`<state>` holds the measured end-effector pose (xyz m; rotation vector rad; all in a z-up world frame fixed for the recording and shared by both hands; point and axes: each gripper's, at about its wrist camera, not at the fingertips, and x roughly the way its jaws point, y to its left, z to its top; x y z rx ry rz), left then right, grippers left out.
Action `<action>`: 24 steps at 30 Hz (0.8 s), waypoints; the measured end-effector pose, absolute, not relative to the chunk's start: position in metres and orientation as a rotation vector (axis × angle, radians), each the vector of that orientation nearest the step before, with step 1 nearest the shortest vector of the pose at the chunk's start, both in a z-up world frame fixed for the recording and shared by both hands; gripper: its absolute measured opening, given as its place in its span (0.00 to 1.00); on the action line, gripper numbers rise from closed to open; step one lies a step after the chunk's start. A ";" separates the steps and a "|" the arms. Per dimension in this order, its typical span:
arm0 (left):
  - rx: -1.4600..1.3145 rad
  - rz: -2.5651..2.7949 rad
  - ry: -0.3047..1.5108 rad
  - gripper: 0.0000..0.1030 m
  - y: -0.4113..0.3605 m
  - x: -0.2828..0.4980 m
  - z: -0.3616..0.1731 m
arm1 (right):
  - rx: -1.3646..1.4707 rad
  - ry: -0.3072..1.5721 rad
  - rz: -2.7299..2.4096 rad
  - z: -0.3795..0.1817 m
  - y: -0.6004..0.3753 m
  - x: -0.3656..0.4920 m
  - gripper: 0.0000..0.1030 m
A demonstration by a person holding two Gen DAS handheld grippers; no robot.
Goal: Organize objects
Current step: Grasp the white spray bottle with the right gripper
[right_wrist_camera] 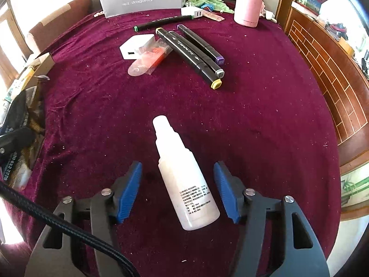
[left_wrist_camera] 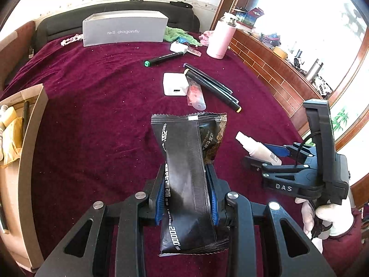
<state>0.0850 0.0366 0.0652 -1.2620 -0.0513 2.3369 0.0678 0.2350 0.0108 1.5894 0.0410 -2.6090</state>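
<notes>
The box [left_wrist_camera: 27,124] sits at the bed's [left_wrist_camera: 92,115] left edge. The left gripper [left_wrist_camera: 186,198] is clamped on the black packet [left_wrist_camera: 184,173], held above the bed's near middle; gripped mid-body, the limp packet could sag or slip out on the way to the box. Right of it, the right gripper [right_wrist_camera: 177,189] gapes wide with the bottle [right_wrist_camera: 184,180] lying between its fingers, untouched. Closing off-centre could roll the bottle away.
</notes>
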 end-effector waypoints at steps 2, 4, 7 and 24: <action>-1.256 2.339 -0.057 0.26 0.034 0.086 0.066 | 1.599 0.062 -2.632 0.011 0.234 0.068 0.50; -1.257 2.338 -0.066 0.26 0.032 0.087 0.066 | 1.606 0.053 -2.635 0.011 0.234 0.068 0.46; -1.259 2.338 -0.073 0.26 0.028 0.090 0.065 | 1.623 0.044 -2.638 0.011 0.236 0.068 0.40; -1.262 2.356 -0.168 0.26 -0.008 0.102 0.062 | 1.581 -0.147 -2.623 0.026 0.241 0.078 0.27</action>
